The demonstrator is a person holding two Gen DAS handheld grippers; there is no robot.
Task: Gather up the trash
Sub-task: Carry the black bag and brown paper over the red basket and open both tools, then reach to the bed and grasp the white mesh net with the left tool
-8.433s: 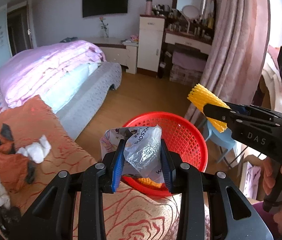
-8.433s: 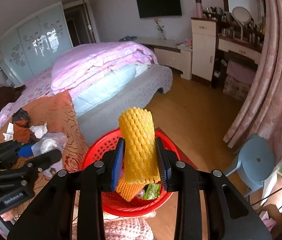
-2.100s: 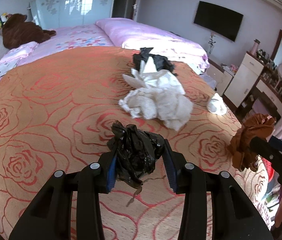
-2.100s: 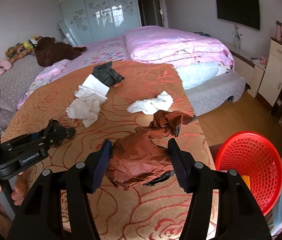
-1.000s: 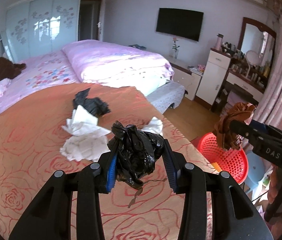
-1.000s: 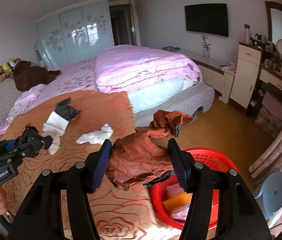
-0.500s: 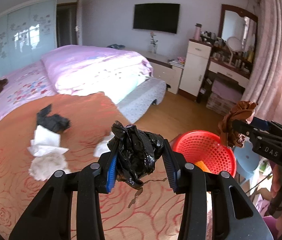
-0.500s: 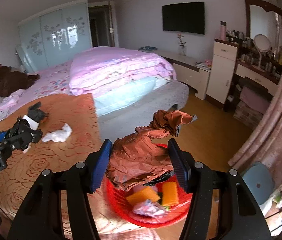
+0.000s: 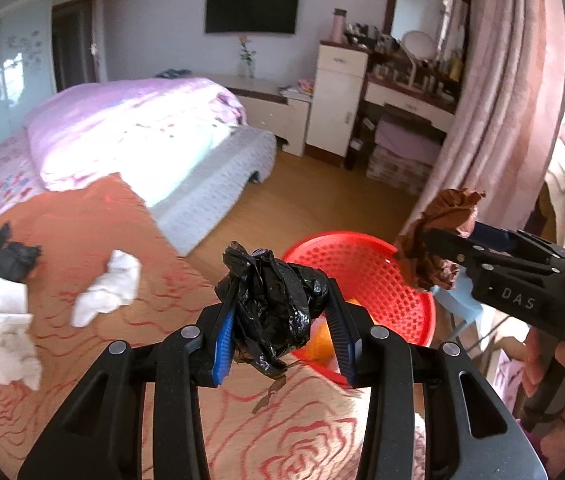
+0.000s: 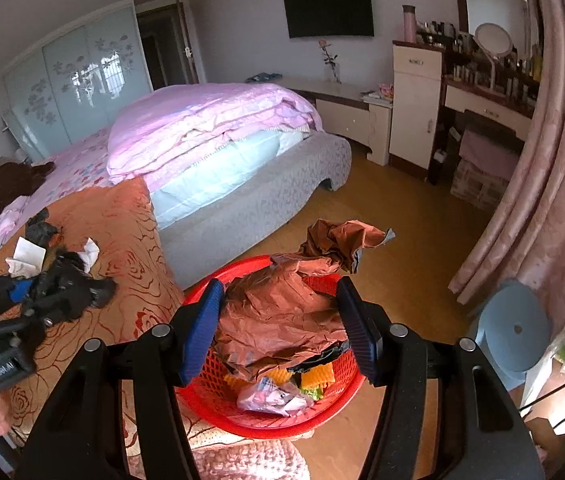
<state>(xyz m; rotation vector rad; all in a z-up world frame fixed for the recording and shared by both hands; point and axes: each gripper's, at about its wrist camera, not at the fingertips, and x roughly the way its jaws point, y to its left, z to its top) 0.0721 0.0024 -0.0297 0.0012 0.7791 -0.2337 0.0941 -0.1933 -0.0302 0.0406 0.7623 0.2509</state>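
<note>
Over the red basket (image 10: 202, 396), brown paper (image 10: 282, 320) and black bag (image 9: 274, 304) have been carried, each pinched by its hand-held gripper; release is judged next.

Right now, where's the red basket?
In the right wrist view the red basket sits on the wooden floor at the foot of the orange bedspread, directly under the brown paper clamped in the right gripper.

The black bag (image 9: 272, 304) covered most of what lay in the basket (image 9: 366, 258), only an orange bit showed. The bed (image 9: 130, 136) was motion-blurred in the left view. The bottles on the dresser (image 10: 486, 104) were too small to tell apart.
</note>
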